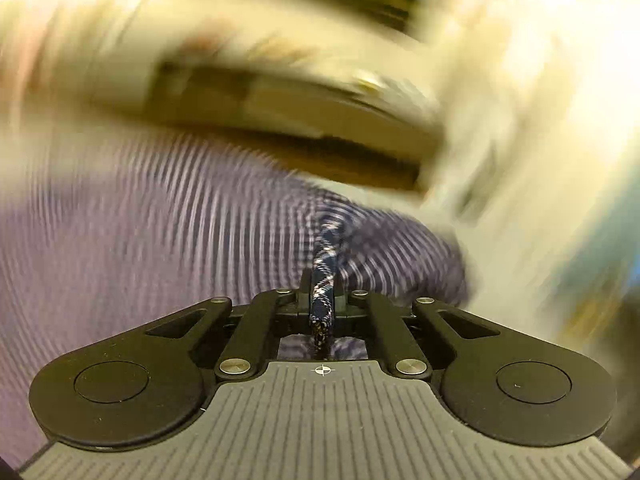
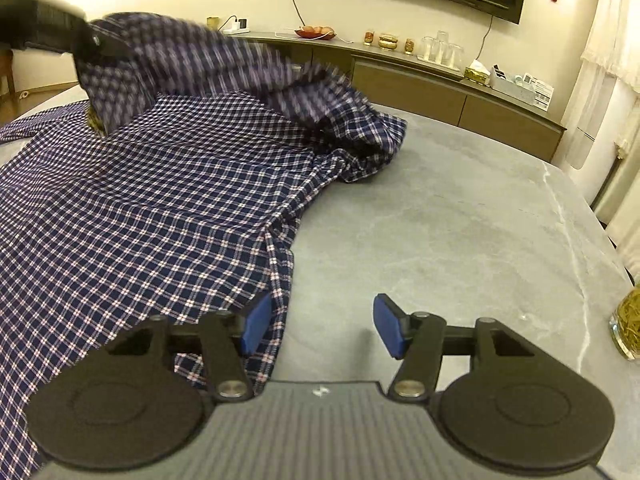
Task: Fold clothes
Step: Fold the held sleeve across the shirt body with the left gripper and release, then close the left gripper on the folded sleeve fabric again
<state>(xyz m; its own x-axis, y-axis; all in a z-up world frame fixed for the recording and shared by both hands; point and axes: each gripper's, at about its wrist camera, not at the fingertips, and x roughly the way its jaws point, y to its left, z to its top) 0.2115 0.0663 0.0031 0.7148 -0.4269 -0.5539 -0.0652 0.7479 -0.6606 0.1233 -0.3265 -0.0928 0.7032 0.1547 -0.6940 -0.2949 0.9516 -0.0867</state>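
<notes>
We are looking at a home living or dining room. A long sideboard (image 2: 420, 76) is carrying glasses (image 2: 440, 50) and gold ornaments (image 2: 387, 42), and a lace curtain (image 2: 612, 32) is hanging beside a grey marble-look table (image 2: 460, 220).

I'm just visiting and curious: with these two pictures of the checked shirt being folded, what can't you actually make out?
- Left wrist view: the room beyond the shirt is smeared by motion blur; furniture unreadable.
- Right wrist view: the left tongs are blurred; their grip point cannot be made out.
- Right wrist view: the lifted sleeve is blurred and covers part of the shirt behind.
- Right wrist view: the glass jar is cut by the right edge.
- Right wrist view: sideboard items too small.
</notes>
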